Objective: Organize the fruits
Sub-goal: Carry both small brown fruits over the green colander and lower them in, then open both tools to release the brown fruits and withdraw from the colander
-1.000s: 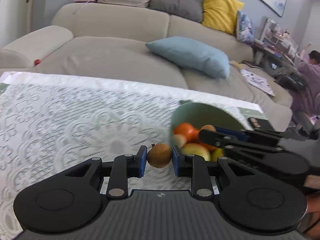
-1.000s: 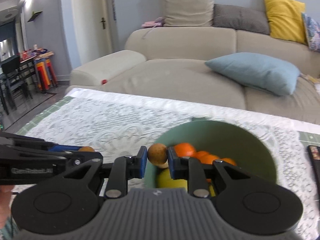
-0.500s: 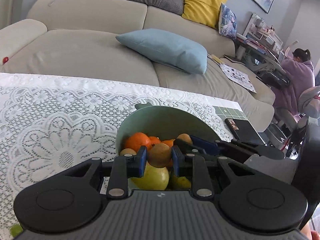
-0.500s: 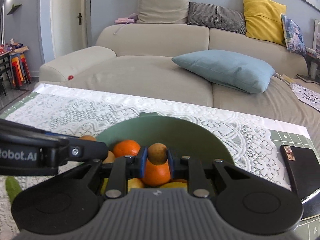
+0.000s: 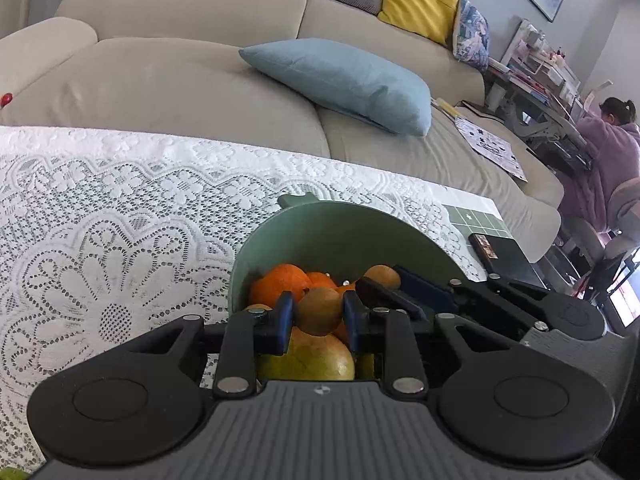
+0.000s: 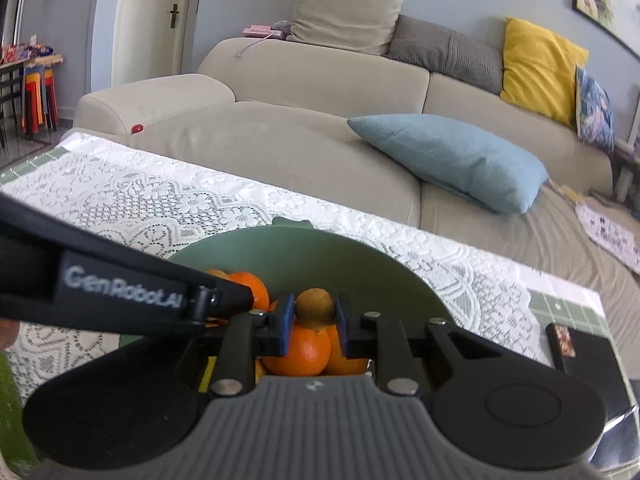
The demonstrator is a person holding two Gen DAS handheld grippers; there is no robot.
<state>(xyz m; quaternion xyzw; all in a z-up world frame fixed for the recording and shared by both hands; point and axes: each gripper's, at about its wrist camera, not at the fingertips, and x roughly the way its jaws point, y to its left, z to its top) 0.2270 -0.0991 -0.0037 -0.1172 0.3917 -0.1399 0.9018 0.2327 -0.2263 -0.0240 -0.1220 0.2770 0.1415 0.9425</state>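
Note:
A green bowl (image 5: pixel 340 232) on the lace-covered table holds oranges (image 5: pixel 280 286) and a large yellow-green fruit (image 5: pixel 308 360). My left gripper (image 5: pixel 319 312) is shut on a small brown fruit (image 5: pixel 319 310), held over the bowl above the yellow-green fruit. My right gripper (image 6: pixel 314 314) is shut on another small brown fruit (image 6: pixel 315 307), held over the oranges (image 6: pixel 300 354) in the same bowl (image 6: pixel 360 260). The right gripper's fingers (image 5: pixel 416 286) and its brown fruit (image 5: pixel 382 276) show at the right of the left wrist view. The left gripper's arm (image 6: pixel 120 292) crosses the right wrist view.
A white lace cloth (image 5: pixel 100 240) covers the table. A dark phone-like slab (image 5: pixel 500 256) lies at the table's right end, also in the right wrist view (image 6: pixel 580 352). A beige sofa (image 6: pixel 300 120) with a blue cushion (image 6: pixel 448 156) stands behind. A person (image 5: pixel 608 148) sits far right.
Both grippers have moved in over the bowl with their brown fruits still clamped. The left one came from the cloth at the bowl's left. Both now sit lower over the fruit pile.

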